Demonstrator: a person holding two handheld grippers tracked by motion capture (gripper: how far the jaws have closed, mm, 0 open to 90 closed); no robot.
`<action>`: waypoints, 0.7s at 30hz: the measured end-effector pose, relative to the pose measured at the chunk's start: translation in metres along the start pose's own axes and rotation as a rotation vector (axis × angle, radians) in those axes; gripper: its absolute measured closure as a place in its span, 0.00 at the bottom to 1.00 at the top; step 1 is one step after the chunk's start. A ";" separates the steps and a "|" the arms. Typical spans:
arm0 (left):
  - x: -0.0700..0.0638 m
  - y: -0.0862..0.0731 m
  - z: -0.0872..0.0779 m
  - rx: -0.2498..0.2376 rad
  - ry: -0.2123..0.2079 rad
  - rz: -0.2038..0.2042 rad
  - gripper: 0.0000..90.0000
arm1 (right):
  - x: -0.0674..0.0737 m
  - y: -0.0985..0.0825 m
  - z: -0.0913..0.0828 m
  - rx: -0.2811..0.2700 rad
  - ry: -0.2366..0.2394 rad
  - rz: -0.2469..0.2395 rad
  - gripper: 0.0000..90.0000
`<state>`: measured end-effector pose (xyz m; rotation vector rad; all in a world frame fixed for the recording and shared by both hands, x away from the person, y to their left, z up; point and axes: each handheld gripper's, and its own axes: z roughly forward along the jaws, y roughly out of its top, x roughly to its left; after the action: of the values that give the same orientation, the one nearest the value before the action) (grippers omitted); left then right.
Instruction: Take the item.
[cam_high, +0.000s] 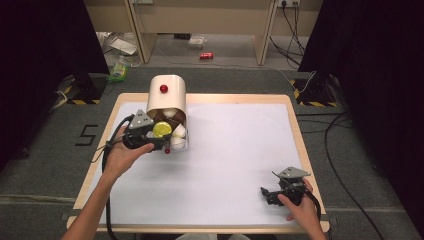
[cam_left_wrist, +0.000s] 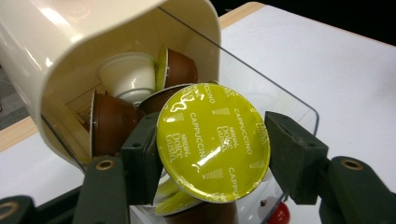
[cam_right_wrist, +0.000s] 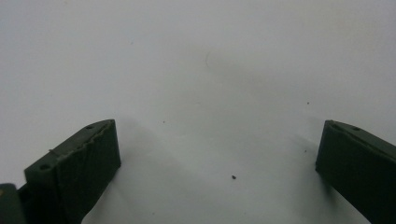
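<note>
Gripping a yellow-lidded capsule (cam_left_wrist: 214, 142) at the mouth of the cream dispenser (cam_high: 167, 95) near the table's (cam_high: 240, 165) far left corner, the left gripper (cam_high: 155, 136) has its jaws clamped on it, while the right gripper (cam_high: 267, 192) rests near the near right corner, jaws apart and empty.

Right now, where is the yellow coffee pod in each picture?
High view: the yellow coffee pod sits left of centre, at the dispenser's open mouth, in the left gripper.
Left gripper view: it sits mid-picture, pressed between the fingers.
Right gripper view: white table between open fingers.
Shared landmark: the cream dispenser, in the high and left gripper views.
</note>
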<state>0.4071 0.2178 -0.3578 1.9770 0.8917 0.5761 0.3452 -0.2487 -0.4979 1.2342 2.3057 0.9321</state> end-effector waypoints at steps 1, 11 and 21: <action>0.000 0.001 -0.003 -0.002 -0.003 0.003 0.45 | 0.000 0.000 0.000 0.000 0.000 0.000 0.00; -0.001 0.000 -0.015 -0.019 -0.014 0.004 0.45 | 0.000 0.000 0.000 0.000 0.000 0.000 0.00; 0.006 -0.005 -0.029 -0.034 0.002 -0.006 0.45 | 0.000 0.000 0.000 0.000 0.000 0.000 0.00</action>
<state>0.3895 0.2394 -0.3464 1.9429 0.8840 0.5862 0.3452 -0.2487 -0.4979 1.2347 2.3060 0.9320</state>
